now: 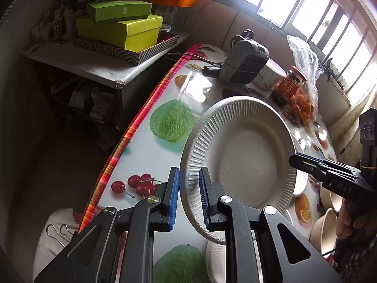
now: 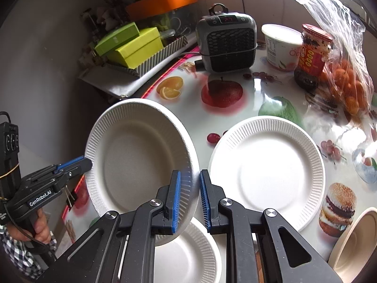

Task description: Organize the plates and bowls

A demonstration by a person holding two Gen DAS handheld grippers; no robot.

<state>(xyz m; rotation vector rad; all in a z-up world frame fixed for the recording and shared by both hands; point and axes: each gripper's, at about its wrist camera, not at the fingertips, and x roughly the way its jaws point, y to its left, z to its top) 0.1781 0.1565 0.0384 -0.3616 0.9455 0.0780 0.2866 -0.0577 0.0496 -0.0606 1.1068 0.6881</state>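
both grippers pinch one paper plate (image 2: 141, 160) above the counter (image 2: 235, 108): left gripper (image 1: 188, 198) and right gripper (image 2: 190, 198) on opposite rims; a larger plate (image 2: 266, 162) lies flat just right of it.

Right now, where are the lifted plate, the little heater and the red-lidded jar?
Lifted plate (image 2: 139, 155): right wrist view, on its flat centre.
Heater (image 2: 227, 44): right wrist view, on its front grille.
Jar (image 2: 312, 57): right wrist view, on its red label.
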